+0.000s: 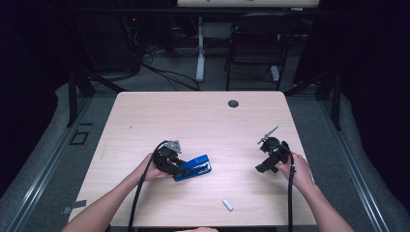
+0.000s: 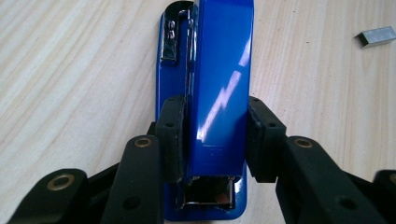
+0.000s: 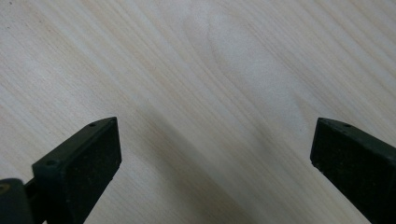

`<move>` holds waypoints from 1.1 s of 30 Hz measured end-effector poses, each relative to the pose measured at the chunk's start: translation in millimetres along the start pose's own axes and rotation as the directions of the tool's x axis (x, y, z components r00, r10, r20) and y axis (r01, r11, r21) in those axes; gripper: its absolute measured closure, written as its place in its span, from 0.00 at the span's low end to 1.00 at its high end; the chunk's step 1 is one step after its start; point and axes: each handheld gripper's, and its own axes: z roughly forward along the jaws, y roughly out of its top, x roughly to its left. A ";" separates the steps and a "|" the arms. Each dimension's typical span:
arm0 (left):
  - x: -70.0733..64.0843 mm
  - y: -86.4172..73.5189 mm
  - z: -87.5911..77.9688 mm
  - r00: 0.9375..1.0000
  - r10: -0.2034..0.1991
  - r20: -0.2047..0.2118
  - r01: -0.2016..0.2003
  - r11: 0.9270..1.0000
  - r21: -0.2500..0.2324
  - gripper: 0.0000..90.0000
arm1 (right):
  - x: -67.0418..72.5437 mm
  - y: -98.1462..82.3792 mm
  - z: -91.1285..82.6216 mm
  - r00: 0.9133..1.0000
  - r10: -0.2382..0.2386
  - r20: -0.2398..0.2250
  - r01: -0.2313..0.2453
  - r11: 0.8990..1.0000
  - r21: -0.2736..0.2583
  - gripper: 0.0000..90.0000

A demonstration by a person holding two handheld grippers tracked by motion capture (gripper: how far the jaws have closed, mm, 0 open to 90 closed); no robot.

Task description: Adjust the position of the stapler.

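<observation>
blue stapler (image 2: 219, 93), unlabelled, left tongs (image 2: 212, 140) clamped

The hand-held gripper (image 2: 212, 135) clamps a blue stapler (image 2: 219, 70); apparently a staple strip (image 2: 376, 36) lies nearby.

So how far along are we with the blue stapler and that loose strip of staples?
Done: the left gripper is shut on the glossy blue stapler. In hand: steadying it on the pale wooden table. Left: the small silver staple strip lies untouched near the front edge; the right gripper hangs open, holding nothing.
</observation>
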 end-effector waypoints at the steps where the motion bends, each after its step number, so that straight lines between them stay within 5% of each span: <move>1: -0.5 0.5 0.9 1.000 0.009 0.005 -0.008 1.000 -0.002 0.70 | 0.0 0.0 0.0 1.000 0.000 0.000 0.000 1.000 0.000 0.02; 3: -1.3 1.9 2.3 0.999 0.034 0.013 -0.034 0.999 0.001 0.70 | 2.5 -1.0 2.5 1.000 0.029 -0.008 -0.029 0.999 -0.035 0.02; 9: 1.0 3.1 3.4 0.997 0.064 0.035 -0.064 0.998 0.001 0.70 | 2.3 1.4 2.3 0.998 0.019 -0.052 -0.020 1.000 -0.008 0.02; 11: -0.3 4.6 5.2 0.996 0.077 0.043 -0.077 0.997 -0.001 0.70 | 6.3 0.2 5.5 0.996 0.065 -0.068 -0.069 0.995 -0.068 0.02; 12: -1.4 6.2 6.8 0.995 0.087 0.050 -0.087 0.996 -0.001 0.70 | 3.8 2.4 1.5 0.997 0.025 -0.070 -0.027 0.999 -0.025 0.02; 18: -4.0 13.9 13.9 0.988 0.133 0.076 -0.134 0.991 0.003 0.70 | 12.9 5.6 -1.4 0.993 0.023 -0.115 -0.029 0.998 -0.056 0.03; 26: -8.7 23.8 23.5 0.980 0.167 0.110 -0.168 0.986 0.003 0.70 | 28.9 15.2 -0.5 0.981 -0.056 -0.184 0.041 0.996 -0.081 0.04; 28: -9.7 23.5 23.2 0.982 0.157 0.104 -0.158 0.987 0.005 0.70 | 31.7 16.2 1.5 0.978 -0.060 -0.198 0.043 0.995 -0.091 0.05; 30: -15.7 23.3 21.7 0.989 0.143 0.038 -0.143 0.990 0.010 0.68 | 33.8 17.7 0.0 0.978 -0.072 -0.195 0.055 0.994 -0.092 0.05; 31: -19.2 24.6 19.4 0.991 0.137 0.012 -0.137 0.991 0.011 0.56 | 38.0 18.9 -3.7 0.977 -0.089 -0.194 0.066 0.990 -0.124 0.08; 33: -21.7 23.9 11.1 0.994 0.112 -0.005 -0.112 0.994 -0.021 0.56 | 39.6 19.4 -5.6 0.977 -0.095 -0.193 0.069 0.988 -0.136 0.09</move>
